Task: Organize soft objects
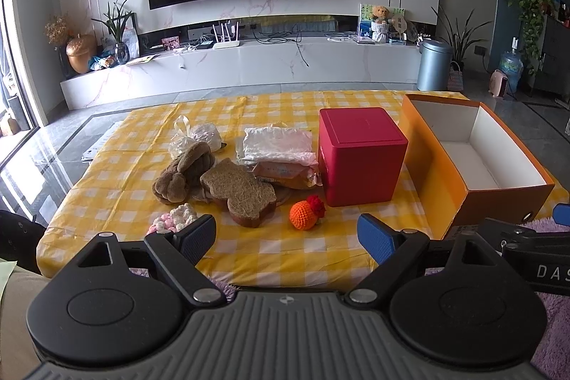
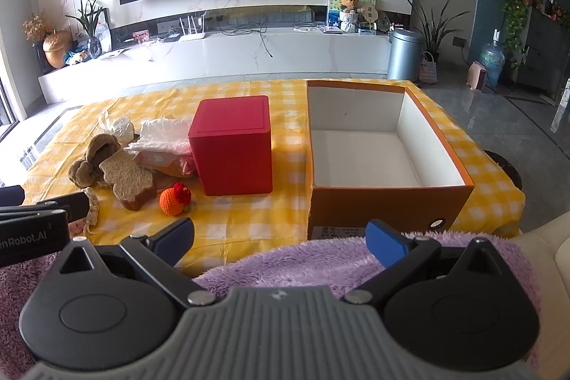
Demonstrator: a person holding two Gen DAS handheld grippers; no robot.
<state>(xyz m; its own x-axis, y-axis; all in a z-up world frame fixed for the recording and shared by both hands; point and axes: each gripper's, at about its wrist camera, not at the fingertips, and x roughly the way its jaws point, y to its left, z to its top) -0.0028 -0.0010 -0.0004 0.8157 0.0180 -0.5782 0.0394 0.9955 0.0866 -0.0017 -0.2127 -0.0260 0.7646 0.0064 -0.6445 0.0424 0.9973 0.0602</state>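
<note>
On the checkered counter [image 1: 320, 259], soft toys cluster left of the empty orange box [image 2: 388, 198]. Both tongs, left [image 1: 286, 237] and right [image 2: 279, 243], hang apart, holding nothing; the first pickup, likely the crocheted orange [image 1: 302, 214], comes next.

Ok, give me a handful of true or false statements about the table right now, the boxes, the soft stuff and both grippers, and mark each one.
1. The orange box is open and holds nothing. True.
2. The red box stands right of the orange box. False: it stands left of it, between the orange box and the soft things.
3. The crocheted orange lies inside the red box. False: it lies on the yellow checked cloth in front of that box's left corner.
4. The left gripper is open and holds nothing. True.
5. The right gripper is shut on the bread-shaped toy. False: it is open and holds nothing; the toy lies on the cloth.
</note>
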